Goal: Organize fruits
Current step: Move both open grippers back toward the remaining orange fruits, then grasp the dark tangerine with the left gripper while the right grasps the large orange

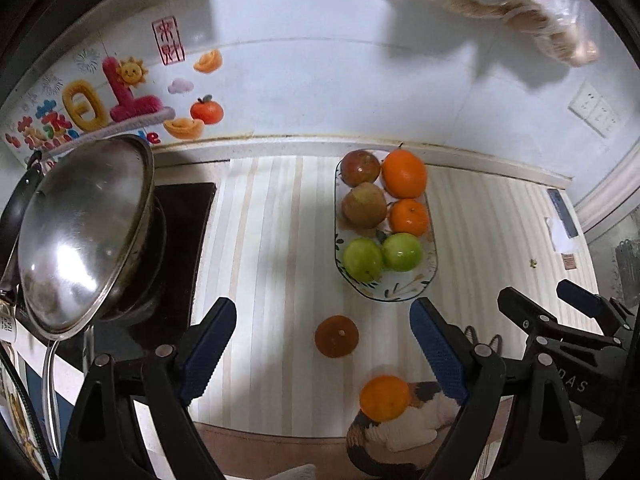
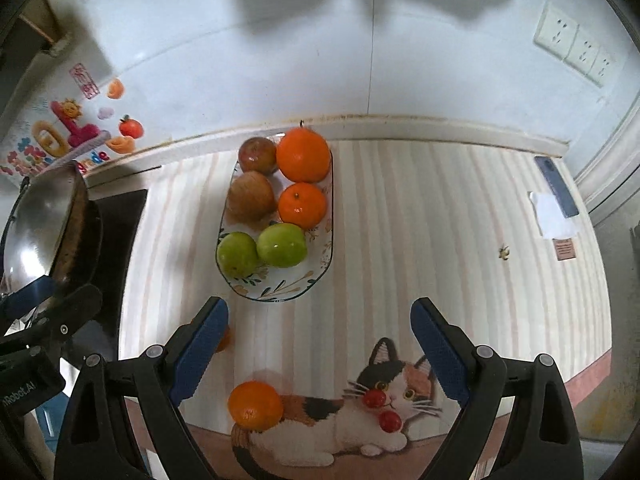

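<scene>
overhead, round glossy fruits (image 2: 280, 200) fill an oval glazed dish (image 2: 280, 294) on striped cloth (image 2: 420, 220)

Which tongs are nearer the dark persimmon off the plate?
Left. The left tongs frame the persimmon between open fingers; the right tongs sit further right, the fruit peeking behind their left finger.

Wall sticker (image 1: 100, 104), left of the wok: large plush-style figures "10", seen upside down, with the letters "de" legible at its lower edge in both views. Above it, a red seal stamp (image 1: 168, 40) carries Chinese characters. The body of the left tongs (image 2: 24, 388) reads "Robot.AI". The right tongs (image 1: 572, 384) show "DAS".
</scene>
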`<state>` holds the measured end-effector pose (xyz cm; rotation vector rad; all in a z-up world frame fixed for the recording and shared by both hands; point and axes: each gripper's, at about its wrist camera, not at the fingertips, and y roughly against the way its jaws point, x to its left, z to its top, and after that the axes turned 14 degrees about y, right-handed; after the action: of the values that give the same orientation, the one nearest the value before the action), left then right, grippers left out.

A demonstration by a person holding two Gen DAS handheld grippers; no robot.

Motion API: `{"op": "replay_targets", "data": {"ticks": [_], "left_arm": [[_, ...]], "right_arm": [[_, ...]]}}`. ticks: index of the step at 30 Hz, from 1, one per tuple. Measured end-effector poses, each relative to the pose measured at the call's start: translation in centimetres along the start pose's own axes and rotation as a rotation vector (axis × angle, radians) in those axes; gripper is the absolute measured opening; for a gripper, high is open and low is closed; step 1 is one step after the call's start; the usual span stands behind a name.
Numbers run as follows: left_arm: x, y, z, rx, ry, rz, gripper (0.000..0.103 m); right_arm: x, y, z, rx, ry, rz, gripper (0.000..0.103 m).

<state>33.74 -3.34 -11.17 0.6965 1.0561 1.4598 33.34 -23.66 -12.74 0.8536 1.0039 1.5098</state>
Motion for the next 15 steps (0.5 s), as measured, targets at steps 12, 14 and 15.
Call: {"op": "replay_targets", "data": {"ticks": [12,14,15], "left_arm": [[0.5,4.3,-1.4,-0.069,0.004,-0.041,0.089],[0.9,4.2,-1.6,-0.063,0.015,-0.041,0.089],[1.1,4.1,-1.7,-0.062,0.020,-0.037,0.089]], "right_arm": [[0.8,7.1,-1.8,-0.103,0.005,0.003,0.095],[0.8,7.2,-1.8,-0.104,-0.002,0.015,0.095],[0.9,7.0,-1.8,-0.099,-0.006,0.027,0.095]]}}
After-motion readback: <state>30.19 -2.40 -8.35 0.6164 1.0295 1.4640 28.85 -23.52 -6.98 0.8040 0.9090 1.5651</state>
